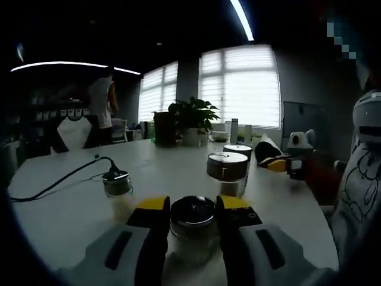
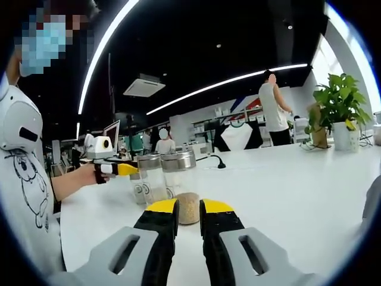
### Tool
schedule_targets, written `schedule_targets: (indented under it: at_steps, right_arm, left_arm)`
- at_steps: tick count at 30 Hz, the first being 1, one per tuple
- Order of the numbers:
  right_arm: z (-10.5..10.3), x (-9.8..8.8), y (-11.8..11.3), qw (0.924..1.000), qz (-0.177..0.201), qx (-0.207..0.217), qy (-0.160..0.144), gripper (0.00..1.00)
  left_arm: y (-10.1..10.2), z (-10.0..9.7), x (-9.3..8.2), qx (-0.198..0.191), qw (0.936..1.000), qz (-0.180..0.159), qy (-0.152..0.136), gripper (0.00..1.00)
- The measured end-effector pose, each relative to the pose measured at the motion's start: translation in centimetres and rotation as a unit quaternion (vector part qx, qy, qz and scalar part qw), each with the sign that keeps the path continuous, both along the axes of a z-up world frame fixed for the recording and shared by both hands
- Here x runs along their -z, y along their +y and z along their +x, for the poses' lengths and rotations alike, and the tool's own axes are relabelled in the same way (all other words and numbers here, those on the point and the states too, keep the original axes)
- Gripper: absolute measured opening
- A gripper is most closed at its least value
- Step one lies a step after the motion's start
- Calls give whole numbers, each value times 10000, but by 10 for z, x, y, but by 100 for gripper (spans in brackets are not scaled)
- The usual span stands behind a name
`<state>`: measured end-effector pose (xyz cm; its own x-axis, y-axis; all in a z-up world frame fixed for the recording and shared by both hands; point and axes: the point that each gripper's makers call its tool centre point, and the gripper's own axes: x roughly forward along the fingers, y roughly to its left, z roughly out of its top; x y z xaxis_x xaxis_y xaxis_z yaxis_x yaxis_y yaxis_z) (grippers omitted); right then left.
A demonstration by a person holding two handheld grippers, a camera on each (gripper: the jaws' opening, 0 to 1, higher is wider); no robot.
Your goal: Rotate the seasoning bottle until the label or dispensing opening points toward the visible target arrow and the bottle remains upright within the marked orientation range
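One-handed, gripped bottle at counter's near edge with left gripper, jaws pressed on clear body under dark lid. Judged light, stiff, slick, likely glass; best held low on body to stay upright. Could not tell whether right gripper, jaws narrowly apart, held short jar. Read no label, brand or arrow.

We see a large white table in a dim office. Far across it, bright blinded windows stand behind a potted plant. Long ceiling light strips run overhead, and a person stands far left by shelves.
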<state>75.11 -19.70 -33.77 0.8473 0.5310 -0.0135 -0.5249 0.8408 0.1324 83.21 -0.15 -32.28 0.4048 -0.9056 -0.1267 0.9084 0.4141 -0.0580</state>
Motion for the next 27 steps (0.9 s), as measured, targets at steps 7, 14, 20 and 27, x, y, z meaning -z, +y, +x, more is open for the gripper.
schedule_targets:
  at_steps: [7,14,20,27]
  right_arm:
    - [-1,1,1,10000,-11,5,12,12]
    - [-2,1,0,10000,-7,42,14,12]
    - [-3,1,1,10000,-13,30,10,12]
    - [-3,0,2,10000,-17,17,-3,12]
  left_arm:
    - [-3,-1,0,678,9977,68,-9,33]
    - [-6,-6,0,1320,9911,163,15,33]
    - [-6,-8,-3,1198,9927,119,-69,34]
    - [3,-4,-15,401,9990,-193,-106,45]
